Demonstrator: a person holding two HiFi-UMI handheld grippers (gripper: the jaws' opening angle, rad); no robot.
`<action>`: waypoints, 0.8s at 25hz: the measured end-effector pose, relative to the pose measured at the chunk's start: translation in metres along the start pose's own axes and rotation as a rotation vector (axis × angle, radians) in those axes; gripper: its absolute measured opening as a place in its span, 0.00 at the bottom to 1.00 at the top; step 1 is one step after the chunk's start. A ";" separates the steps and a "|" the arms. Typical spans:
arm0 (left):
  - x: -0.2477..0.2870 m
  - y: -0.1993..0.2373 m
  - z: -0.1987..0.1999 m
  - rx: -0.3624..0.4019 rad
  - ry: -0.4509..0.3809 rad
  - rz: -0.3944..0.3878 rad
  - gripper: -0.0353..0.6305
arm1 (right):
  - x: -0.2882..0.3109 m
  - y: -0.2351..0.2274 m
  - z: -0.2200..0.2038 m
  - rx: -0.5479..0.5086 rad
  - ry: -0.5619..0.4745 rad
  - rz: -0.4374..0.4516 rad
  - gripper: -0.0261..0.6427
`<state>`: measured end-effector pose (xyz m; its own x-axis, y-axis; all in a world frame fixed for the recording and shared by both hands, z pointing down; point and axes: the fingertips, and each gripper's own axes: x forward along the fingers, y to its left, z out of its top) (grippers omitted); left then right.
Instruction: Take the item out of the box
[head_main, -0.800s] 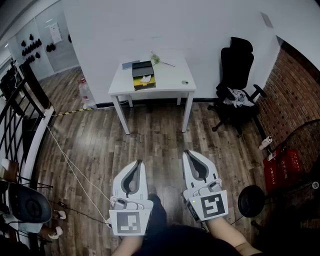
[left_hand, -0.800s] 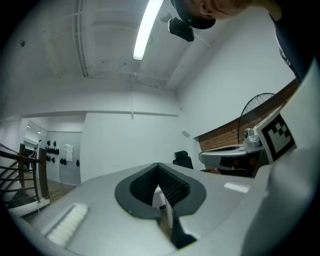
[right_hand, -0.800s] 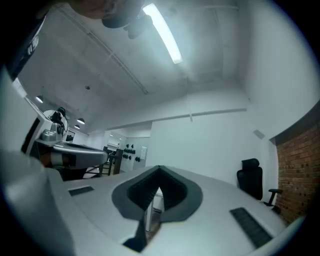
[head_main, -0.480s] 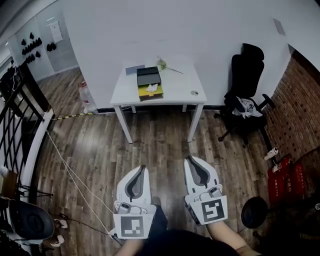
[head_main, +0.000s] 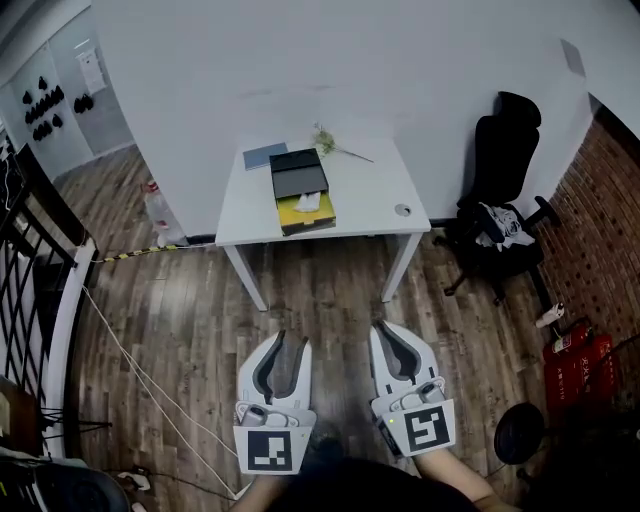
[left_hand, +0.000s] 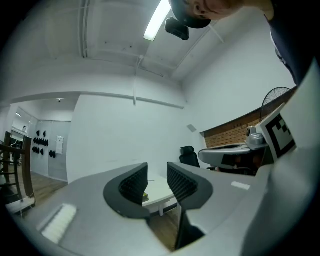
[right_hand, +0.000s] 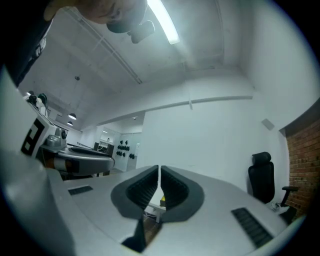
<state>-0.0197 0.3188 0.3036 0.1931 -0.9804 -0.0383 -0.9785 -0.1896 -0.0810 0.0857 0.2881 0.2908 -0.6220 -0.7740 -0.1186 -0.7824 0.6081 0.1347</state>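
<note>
Table (head_main: 365, 195) with box (head_main: 302, 190) nearer than before

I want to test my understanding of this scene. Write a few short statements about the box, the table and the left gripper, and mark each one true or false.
1. The box stands on the white table with its lid open. True.
2. The left gripper holds the item from the box. False: its jaws stand apart with nothing between them, and it is over the wooden floor, away from the table.
3. A black office chair stands to the right of the table. True.
4. The small round object lies inside the box. False: it lies on the table top near the right front corner, apart from the box.
</note>
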 end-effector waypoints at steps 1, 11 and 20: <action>0.007 0.007 -0.002 -0.005 0.005 -0.005 0.25 | 0.009 -0.001 -0.001 -0.003 -0.001 -0.006 0.06; 0.051 0.046 -0.013 -0.035 -0.021 -0.033 0.29 | 0.055 -0.003 -0.009 -0.025 0.019 -0.020 0.06; 0.071 0.065 -0.021 -0.065 0.007 -0.035 0.29 | 0.082 -0.011 -0.012 -0.026 0.033 -0.022 0.06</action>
<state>-0.0713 0.2362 0.3163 0.2269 -0.9735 -0.0294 -0.9739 -0.2265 -0.0172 0.0437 0.2160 0.2915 -0.6027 -0.7930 -0.0894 -0.7947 0.5861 0.1582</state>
